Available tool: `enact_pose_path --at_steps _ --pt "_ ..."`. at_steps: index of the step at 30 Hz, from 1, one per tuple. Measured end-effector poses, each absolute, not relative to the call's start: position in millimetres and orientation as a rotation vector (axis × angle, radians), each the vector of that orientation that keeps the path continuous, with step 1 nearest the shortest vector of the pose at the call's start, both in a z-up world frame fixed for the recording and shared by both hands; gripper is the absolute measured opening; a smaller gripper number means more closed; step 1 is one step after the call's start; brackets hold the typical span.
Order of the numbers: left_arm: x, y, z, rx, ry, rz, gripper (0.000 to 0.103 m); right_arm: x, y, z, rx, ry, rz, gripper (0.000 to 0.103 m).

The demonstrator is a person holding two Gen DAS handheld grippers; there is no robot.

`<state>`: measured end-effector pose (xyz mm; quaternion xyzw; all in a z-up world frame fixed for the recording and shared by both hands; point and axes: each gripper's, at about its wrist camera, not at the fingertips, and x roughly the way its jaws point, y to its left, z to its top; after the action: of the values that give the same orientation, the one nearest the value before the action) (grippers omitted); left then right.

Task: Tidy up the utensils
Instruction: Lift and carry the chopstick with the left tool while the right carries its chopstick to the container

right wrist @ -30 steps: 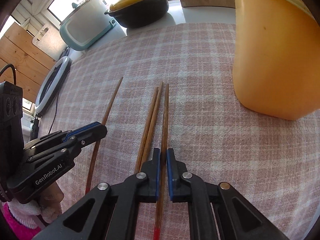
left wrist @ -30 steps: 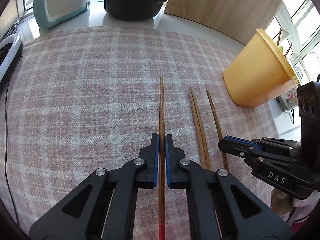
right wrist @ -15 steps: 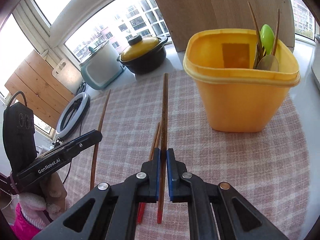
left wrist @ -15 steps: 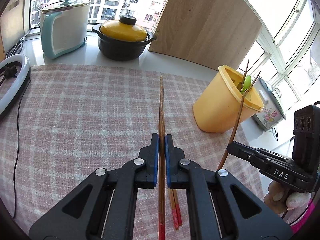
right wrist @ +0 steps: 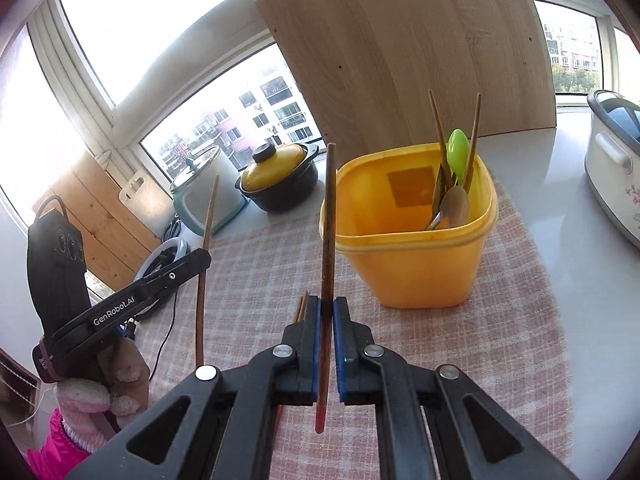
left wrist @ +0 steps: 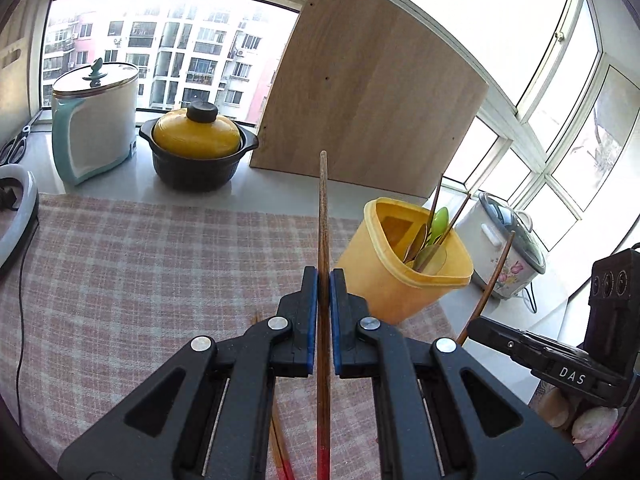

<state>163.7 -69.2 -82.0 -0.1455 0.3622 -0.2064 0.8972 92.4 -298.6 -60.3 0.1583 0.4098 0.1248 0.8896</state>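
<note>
My left gripper (left wrist: 323, 276) is shut on a brown chopstick (left wrist: 323, 216) and holds it raised above the checked cloth, left of the yellow utensil tub (left wrist: 404, 264). My right gripper (right wrist: 327, 304) is shut on another chopstick (right wrist: 329, 216), raised just left of the tub (right wrist: 420, 248). The tub holds two chopsticks, a green spoon (right wrist: 458, 148) and a metal spoon. Two more chopsticks (right wrist: 301, 307) lie on the cloth under the grippers. Each gripper shows in the other's view, the left one (right wrist: 200, 260) and the right one (left wrist: 476, 326), each with its stick.
A checked cloth (left wrist: 120, 264) covers the counter. A black pot with a yellow lid (left wrist: 198, 152), a teal and white kettle (left wrist: 94, 120) and a leaning wooden board (left wrist: 368, 92) stand at the back. A floral rice cooker (right wrist: 616, 168) stands right. A ring light (left wrist: 16, 208) lies left.
Both grippers have lifted their chopsticks off the cloth and tilted them upward. The tub's opening now shows in both views.
</note>
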Motion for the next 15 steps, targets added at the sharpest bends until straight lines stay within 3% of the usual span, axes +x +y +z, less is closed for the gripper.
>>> enact_pose_path --at_steps 15 --pt "205.7 -122.6 -41.9 -0.328 0.64 -0.463 0.004 101.0 -360.4 2.0 0.368 0.72 0.249 0.003"
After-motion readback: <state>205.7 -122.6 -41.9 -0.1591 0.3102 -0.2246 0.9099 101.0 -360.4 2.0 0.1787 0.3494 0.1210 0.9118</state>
